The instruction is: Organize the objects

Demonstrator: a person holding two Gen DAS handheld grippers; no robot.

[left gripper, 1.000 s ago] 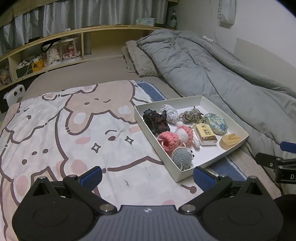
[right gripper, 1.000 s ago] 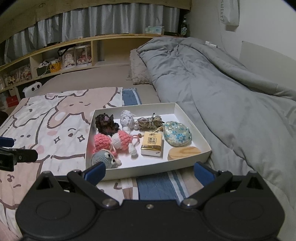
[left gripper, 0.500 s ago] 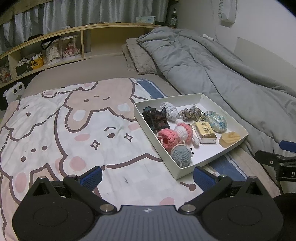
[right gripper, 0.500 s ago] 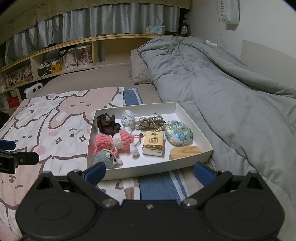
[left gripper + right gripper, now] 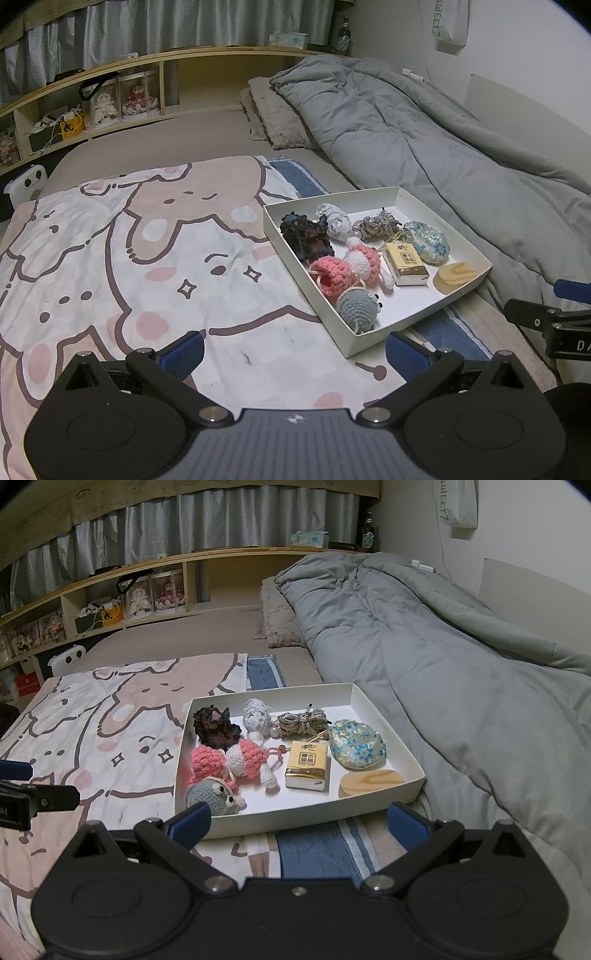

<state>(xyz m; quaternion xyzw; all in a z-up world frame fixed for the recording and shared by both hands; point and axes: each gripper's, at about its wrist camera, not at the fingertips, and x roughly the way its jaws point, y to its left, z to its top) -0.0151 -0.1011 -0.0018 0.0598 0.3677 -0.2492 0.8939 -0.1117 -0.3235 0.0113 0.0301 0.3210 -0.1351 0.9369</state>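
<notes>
Holding perhaps nine trinkets, one white box (image 5: 384,716); two grippers gaping.

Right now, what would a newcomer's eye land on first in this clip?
The shallow white box on the bed, crowded with small things: a grey crochet toy at its near left corner, pink crochet pieces behind it, a yellow packet in the middle. Next, the cartoon-print blanket to its left and the rumpled grey duvet on its right. Both grippers, left and right, hover open and empty.
</notes>
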